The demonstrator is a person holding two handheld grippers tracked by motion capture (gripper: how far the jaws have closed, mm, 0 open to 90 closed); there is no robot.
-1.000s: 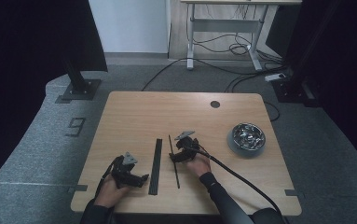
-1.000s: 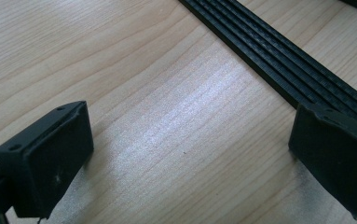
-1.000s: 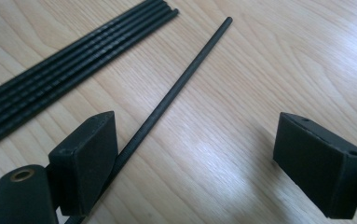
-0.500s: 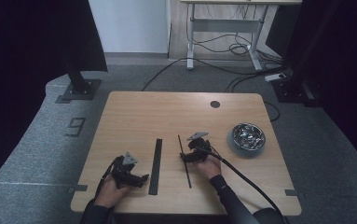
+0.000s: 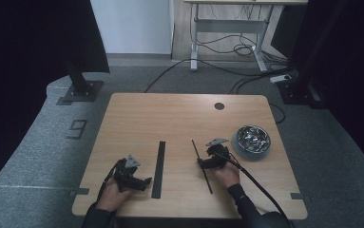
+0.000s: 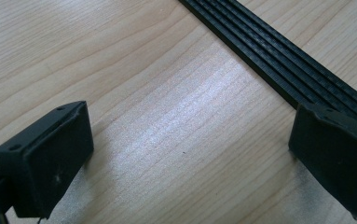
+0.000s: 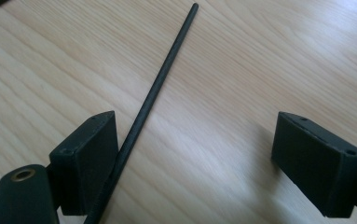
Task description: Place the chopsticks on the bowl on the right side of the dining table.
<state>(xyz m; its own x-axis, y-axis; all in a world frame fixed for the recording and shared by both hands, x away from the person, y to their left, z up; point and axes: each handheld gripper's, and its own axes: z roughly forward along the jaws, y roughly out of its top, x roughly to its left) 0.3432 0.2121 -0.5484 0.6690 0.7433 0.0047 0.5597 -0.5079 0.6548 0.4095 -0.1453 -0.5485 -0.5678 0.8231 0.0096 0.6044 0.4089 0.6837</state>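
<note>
A thin black rod (image 5: 202, 166) lay flat on the wooden table (image 5: 170, 118), running from near the table's middle toward its near edge, with the right gripper (image 5: 203, 163) set down over it about midway along its length. In the right gripper view the rod (image 7: 153, 98) passed between the two spread jaws, lying right against the inner face of the left-hand jaw and well apart from the other; the jaws stood wide and pinched nothing. A flat black strip (image 5: 159, 162) lay to the rod's left, roughly parallel to it, and the left gripper (image 5: 144, 182) rested low on the table just beside the strip's near end. In the left gripper view its jaws were also spread, with bare wood between them, and the ribbed strip (image 6: 278, 70) ran diagonally past the right-hand jaw, whose tip overlapped the strip's edge; whether it touched could not be told. A metal bowl (image 5: 253, 139) holding small shiny parts sat near the table's right edge, just beyond the right hand. On the grey floor to the left of the table a taped mark (image 5: 77, 128) read as the figure 9. Counted: one rod, one strip, one bowl, two grippers.
</note>
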